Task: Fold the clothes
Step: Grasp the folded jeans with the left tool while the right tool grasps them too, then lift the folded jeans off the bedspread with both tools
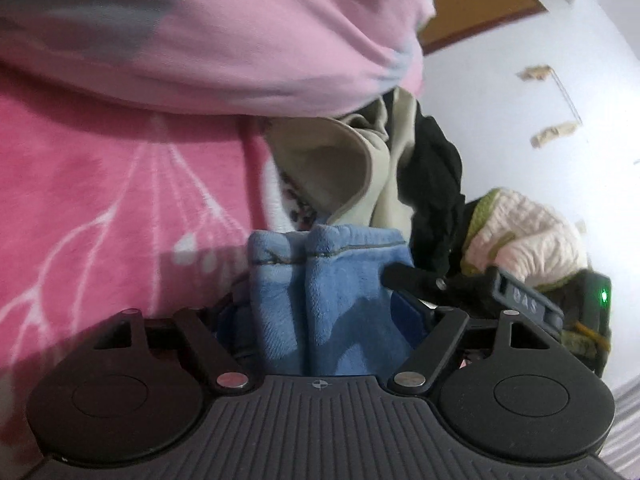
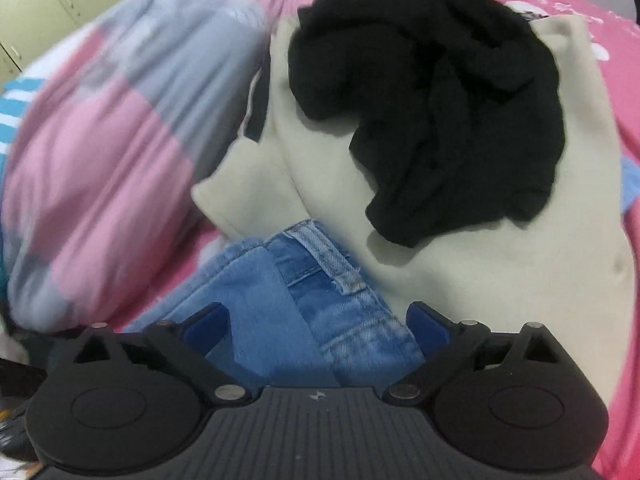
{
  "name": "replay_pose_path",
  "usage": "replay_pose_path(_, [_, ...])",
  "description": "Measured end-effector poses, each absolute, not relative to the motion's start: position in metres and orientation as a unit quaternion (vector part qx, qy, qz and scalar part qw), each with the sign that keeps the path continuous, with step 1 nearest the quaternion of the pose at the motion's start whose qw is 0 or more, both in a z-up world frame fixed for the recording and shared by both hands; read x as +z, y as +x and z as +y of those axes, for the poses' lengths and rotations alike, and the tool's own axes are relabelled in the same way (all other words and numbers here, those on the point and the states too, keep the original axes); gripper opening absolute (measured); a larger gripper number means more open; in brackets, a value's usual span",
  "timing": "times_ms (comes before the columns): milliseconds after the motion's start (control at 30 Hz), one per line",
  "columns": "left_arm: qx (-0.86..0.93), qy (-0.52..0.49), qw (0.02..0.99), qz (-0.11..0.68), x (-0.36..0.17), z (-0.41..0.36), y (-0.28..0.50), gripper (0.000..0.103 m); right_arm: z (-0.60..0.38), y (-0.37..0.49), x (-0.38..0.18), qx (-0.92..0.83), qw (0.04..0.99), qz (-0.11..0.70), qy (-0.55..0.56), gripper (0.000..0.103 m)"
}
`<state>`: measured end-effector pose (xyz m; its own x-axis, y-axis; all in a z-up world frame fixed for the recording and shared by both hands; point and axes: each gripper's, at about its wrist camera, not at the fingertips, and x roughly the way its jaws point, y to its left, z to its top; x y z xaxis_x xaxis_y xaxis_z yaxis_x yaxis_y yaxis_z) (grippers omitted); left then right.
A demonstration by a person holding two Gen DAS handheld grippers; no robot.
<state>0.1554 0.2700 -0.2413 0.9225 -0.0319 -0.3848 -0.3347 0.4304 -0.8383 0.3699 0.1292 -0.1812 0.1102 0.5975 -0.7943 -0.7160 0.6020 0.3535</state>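
A folded blue garment (image 1: 332, 300) with a fleecy face stands upright between the jaws of my left gripper (image 1: 320, 312) and fills the gap; the jaws are shut on it. In the right wrist view, blue denim jeans (image 2: 296, 300) with a belt loop lie on the bed under my right gripper (image 2: 318, 324). Its blue pads (image 2: 208, 324) stand wide apart and open, either side of the denim. Part of the right gripper (image 1: 472, 284) shows at the right of the left wrist view. Beyond the jeans a black garment (image 2: 432, 112) lies crumpled on a cream garment (image 2: 500, 280).
A pink and grey quilt (image 2: 100, 160) bulges along the left of the pile, on a pink patterned bedspread (image 1: 100, 200). A white quilted item with green trim (image 1: 528, 244) sits at the bed's right edge. A white wall (image 1: 560, 140) and a brown door (image 1: 480, 0) lie beyond.
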Motion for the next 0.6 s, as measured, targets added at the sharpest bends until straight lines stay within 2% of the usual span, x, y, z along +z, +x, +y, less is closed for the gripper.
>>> replay_pose_path(67, [0.075,-0.52,0.834,0.169,-0.243,0.269,0.157,0.07,0.125,0.369,-0.184,0.436,0.75,0.496,-0.039,0.098])
replay_pose_path(133, [0.062,-0.532,0.829,0.162,-0.245,0.272,0.156,0.048,0.114,0.367,-0.182,0.431,0.758,0.488,-0.025,0.075])
replay_pose_path(233, [0.045,-0.537,0.83,0.147,-0.238,0.27,0.15,0.041,0.09,0.363,-0.173,0.437,0.763,0.476,0.02,0.062])
replay_pose_path(333, [0.031,-0.49,0.861,0.134,-0.211,0.257,0.144,0.038,0.074,0.349,-0.16,0.436,0.777,0.452,0.04,0.057])
replay_pose_path(600, [-0.06,-0.36,0.925,0.102,-0.099,0.202,0.124,0.036,-0.01,0.3,-0.071,0.456,0.823,0.326,0.097,0.056])
